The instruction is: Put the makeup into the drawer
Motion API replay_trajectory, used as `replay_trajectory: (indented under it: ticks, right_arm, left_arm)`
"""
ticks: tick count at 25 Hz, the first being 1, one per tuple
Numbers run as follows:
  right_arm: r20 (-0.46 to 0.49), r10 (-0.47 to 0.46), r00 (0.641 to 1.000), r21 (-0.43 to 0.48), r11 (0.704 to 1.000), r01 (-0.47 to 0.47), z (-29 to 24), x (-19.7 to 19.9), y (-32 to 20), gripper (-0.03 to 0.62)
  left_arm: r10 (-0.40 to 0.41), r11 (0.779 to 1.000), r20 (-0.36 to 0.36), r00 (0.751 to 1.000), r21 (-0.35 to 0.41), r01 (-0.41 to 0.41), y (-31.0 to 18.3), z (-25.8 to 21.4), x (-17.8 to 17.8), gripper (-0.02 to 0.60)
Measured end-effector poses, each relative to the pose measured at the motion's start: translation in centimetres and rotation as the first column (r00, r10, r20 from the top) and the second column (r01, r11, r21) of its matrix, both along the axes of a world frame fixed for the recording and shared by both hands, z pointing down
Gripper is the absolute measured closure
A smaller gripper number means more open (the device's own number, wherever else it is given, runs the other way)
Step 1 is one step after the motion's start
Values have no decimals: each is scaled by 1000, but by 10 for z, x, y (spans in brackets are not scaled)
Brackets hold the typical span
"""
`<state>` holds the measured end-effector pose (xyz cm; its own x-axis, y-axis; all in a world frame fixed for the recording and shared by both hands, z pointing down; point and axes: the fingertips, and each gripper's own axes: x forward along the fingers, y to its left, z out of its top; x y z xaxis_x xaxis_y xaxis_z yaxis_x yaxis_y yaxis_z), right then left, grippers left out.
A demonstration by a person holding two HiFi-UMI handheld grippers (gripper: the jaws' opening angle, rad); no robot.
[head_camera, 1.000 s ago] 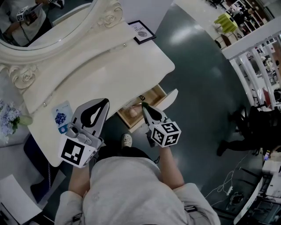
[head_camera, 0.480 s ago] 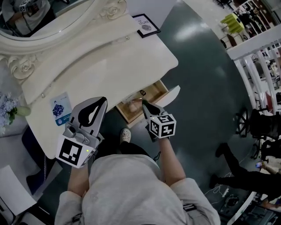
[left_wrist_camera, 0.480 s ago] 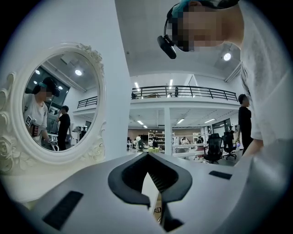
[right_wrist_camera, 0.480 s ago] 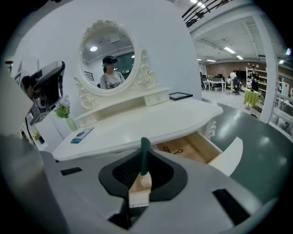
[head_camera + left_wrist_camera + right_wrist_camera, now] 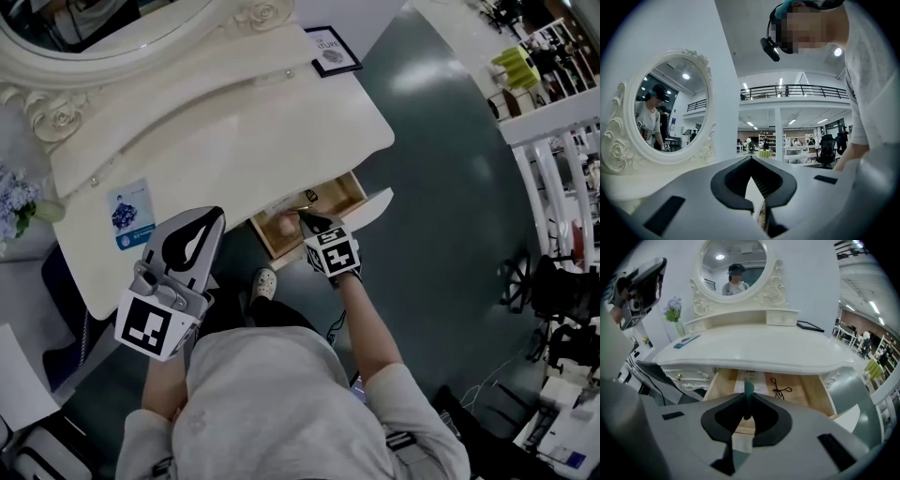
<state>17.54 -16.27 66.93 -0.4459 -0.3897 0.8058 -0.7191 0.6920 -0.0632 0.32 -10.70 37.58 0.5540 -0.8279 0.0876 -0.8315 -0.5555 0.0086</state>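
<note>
The white vanity table [image 5: 234, 131] has its wooden drawer [image 5: 345, 191] pulled out. My right gripper [image 5: 302, 218] points steeply down over the drawer's left half. In the right gripper view, my right gripper [image 5: 748, 398] is shut on a slim teal makeup stick [image 5: 748, 389], which stands out past the jaw tips above the drawer [image 5: 808, 390]. A black eyelash curler [image 5: 780, 389] and a white card [image 5: 751, 379] lie inside the drawer. My left gripper [image 5: 217, 216] hovers level by the table's front edge, its tips together and empty. In the left gripper view, my left gripper [image 5: 751, 160] faces the room.
An oval mirror [image 5: 103, 42] in an ornate frame stands at the back of the table. A blue card [image 5: 127, 214] lies at the table's left and a black framed sign [image 5: 330, 51] at its right corner. Flowers [image 5: 13, 202] stand further left. My shoe [image 5: 265, 282] shows below the drawer.
The right gripper has sunk towards the open drawer with the teal stick and rolled a little. The left gripper has stayed nearly in place.
</note>
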Motion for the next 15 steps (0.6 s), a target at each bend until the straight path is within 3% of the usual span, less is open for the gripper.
replay_trajectory:
  ticks: [8,15]
  right_arm:
    - [-163,-186,969,-64,982,178,30,-7,-3,548]
    - [-228,-272,935,-128,960,249,39,-19,-13,546]
  left_arm:
    - [-67,998,17,998,-5,67,0,2,-6,571]
    - [-113,993,26,993,-14,113,-1,7,-12,571]
